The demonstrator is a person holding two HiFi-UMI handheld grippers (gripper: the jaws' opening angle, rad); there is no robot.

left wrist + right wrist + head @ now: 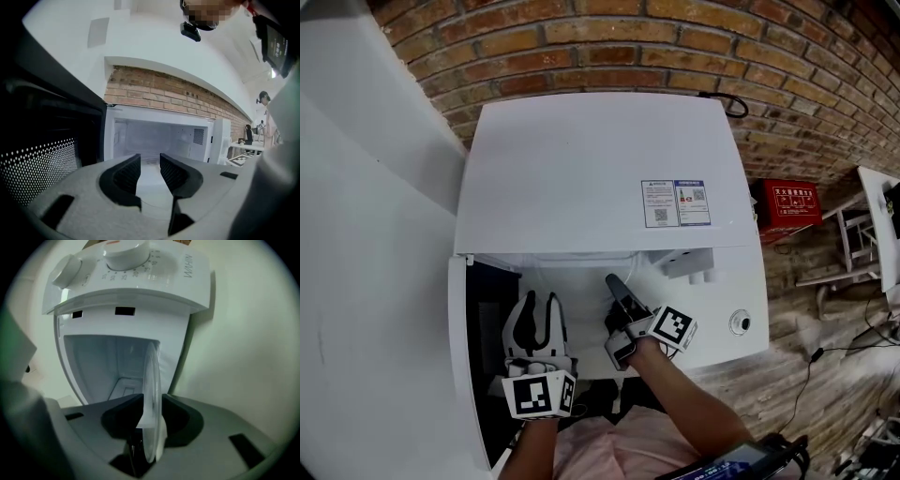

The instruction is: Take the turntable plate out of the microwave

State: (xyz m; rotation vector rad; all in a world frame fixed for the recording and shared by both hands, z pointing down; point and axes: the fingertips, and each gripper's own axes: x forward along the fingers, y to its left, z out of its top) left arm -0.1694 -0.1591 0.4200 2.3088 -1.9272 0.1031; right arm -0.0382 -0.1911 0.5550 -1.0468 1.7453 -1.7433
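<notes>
The glass turntable plate (151,373) sat edge-on between the jaws of the right gripper (152,404). The dark pads were closed on its rim from either side, so it was held. It seemed to lie roughly flat relative to the oven floor. Its near rim was in the grip at the mouth of the cavity (154,138), and the rest reached back inside. From overhead I couldn't make out the clear glass at all, only the right gripper reaching in under the front edge of the white microwave (591,159).

The left gripper (150,161) hung in front of the opening beside the open door (461,356). Its jaws were a narrow gap apart with nothing between them. The dial panel (126,263) was just beside the cavity, and a brick wall (581,37) stood behind the oven.

As I judged it, the door was open and the plate was gripped, but it was not yet out. It had yet to be drawn clear of the opening and set down somewhere. The free left gripper could steady the far rim, since smooth glass pinched at one edge might slip or tip.
</notes>
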